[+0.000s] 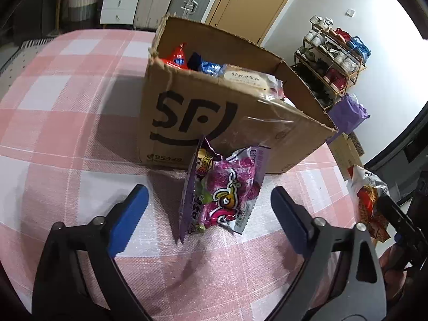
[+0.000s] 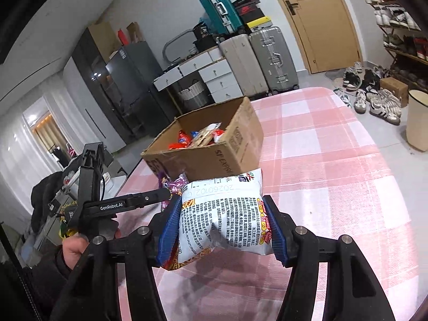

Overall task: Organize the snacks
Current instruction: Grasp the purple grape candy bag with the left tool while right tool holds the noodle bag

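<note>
A purple candy packet point(image 1: 227, 195) stands on edge on the pink checked tablecloth point(image 1: 67, 112), leaning against the front of an open cardboard box point(image 1: 214, 123). My left gripper point(image 1: 207, 191) is open, its blue fingers point(image 1: 128, 214) either side of the packet and clear of it. The box point(image 2: 214, 157) holds several snack packs. My right gripper point(image 2: 221, 203) is shut on a white printed snack bag point(image 2: 224, 222), held above the table in front of the box. The same bag point(image 1: 369, 195) shows at the right edge of the left wrist view. The left gripper point(image 2: 149, 196) and a hand point(image 2: 75, 246) appear at the left of the right wrist view.
A shoe rack point(image 1: 331, 53) and a purple bag point(image 1: 347, 115) stand past the table's right edge. Suitcases point(image 2: 272, 58), white drawers point(image 2: 214, 77) and a door point(image 2: 318, 21) line the far wall. Shoes point(image 2: 379, 101) and a cream bin point(image 2: 418, 117) are on the floor.
</note>
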`<move>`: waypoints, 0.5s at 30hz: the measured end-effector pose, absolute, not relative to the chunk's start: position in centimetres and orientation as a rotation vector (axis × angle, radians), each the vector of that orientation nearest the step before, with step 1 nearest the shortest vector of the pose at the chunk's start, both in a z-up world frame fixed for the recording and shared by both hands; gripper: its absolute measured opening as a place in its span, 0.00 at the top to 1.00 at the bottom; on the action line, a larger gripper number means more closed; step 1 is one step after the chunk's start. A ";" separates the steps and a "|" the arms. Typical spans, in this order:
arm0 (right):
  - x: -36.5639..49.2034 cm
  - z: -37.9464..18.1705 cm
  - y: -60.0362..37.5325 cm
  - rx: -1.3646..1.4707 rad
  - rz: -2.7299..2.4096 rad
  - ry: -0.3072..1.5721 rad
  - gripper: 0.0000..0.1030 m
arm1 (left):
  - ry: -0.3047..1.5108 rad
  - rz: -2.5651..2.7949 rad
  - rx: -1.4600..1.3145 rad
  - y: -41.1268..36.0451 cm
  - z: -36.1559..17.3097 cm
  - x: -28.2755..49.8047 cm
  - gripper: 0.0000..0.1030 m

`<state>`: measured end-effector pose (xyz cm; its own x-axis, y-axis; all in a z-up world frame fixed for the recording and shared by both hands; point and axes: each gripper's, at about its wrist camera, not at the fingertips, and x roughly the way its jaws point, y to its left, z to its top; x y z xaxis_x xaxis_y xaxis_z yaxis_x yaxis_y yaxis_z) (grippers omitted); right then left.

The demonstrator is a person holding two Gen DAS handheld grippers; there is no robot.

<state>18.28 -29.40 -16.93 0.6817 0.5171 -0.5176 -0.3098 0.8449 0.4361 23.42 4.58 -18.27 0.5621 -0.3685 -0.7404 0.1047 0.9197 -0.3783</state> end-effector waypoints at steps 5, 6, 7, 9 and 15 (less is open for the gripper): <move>18.3 -17.1 -29.6 0.331 0.464 0.685 0.42 | 0.939 -0.302 -0.304 4.3 -19.0 24.3 0.55; 18.2 -17.1 -29.6 0.331 0.462 0.685 0.42 | 0.942 -0.318 -0.308 4.3 -19.1 24.4 0.55; 18.3 -17.2 -29.7 0.333 0.460 0.686 0.41 | 0.938 -0.320 -0.304 4.2 -19.2 24.4 0.55; 18.2 -17.2 -29.8 0.337 0.458 0.688 0.41 | 0.935 -0.324 -0.299 4.0 -19.3 24.5 0.57; 18.2 -17.0 -29.8 0.336 0.461 0.689 0.41 | 0.937 -0.326 -0.311 4.1 -19.3 24.0 0.67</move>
